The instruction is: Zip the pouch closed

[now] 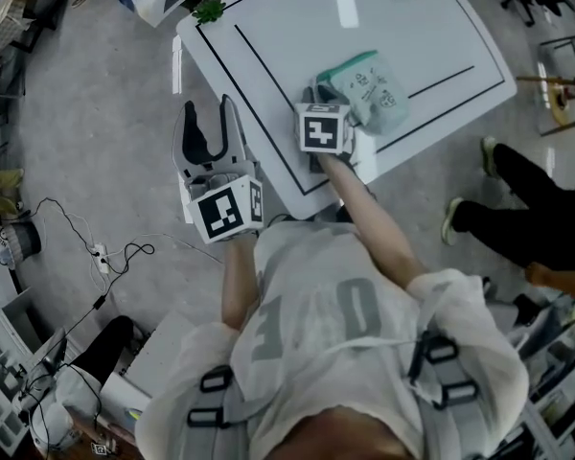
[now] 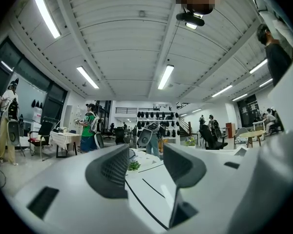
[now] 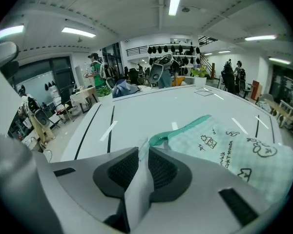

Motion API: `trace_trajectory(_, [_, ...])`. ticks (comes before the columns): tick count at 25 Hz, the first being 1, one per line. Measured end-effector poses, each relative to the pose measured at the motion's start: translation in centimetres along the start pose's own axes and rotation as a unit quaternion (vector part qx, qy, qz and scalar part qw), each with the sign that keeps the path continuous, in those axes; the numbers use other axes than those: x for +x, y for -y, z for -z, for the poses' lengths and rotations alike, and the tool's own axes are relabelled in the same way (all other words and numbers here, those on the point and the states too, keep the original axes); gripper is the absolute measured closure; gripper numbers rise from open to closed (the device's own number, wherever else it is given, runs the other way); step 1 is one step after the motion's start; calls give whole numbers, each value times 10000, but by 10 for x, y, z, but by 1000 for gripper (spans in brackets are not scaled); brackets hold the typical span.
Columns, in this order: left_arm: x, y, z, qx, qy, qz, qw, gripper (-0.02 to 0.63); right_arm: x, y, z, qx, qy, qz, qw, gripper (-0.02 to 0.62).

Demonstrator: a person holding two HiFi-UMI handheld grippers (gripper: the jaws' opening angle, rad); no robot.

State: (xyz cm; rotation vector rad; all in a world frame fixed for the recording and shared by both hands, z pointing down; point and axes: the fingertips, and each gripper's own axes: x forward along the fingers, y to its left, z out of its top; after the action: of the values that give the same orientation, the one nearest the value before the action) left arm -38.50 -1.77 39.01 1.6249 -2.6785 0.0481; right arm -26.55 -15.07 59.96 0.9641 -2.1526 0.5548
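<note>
Left gripper [image 1: 208, 115] sits just off the table edge, jaws spread, nothing between. Right gripper [image 3: 143, 156] pinches the pale corner of the pouch [image 3: 234, 152]. One pouch: mint-green check, black doodles, darker green zip edge, flat on white table [image 1: 441, 27] near the front edge. Two grippers, one table.

White table [image 1: 441, 27] (black-lined) stands on grey floor [image 1: 86, 113] under strip lights [image 2: 165, 77].
</note>
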Motion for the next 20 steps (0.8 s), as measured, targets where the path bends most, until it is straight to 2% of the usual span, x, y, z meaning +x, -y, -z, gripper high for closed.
trace_trajectory(4, [-1, -3, -1, 23, 3, -35, 10000, 408, -2, 4, 0, 8, 58, 49, 10000, 569])
trace_trajectory(11, [-3, 4, -6, 135, 53, -18, 9999, 408, -9, 6, -7, 221, 218, -260, 9992, 581])
trace_trajectory(17, [-5, 25, -20, 118, 221, 102, 9996, 408, -36, 20, -43, 75, 740, -488, 9960, 583])
trace_trajectory(20, [-3, 39, -30, 46, 313, 198, 9993, 408, -63, 24, -64, 96, 995, -784, 9919, 583])
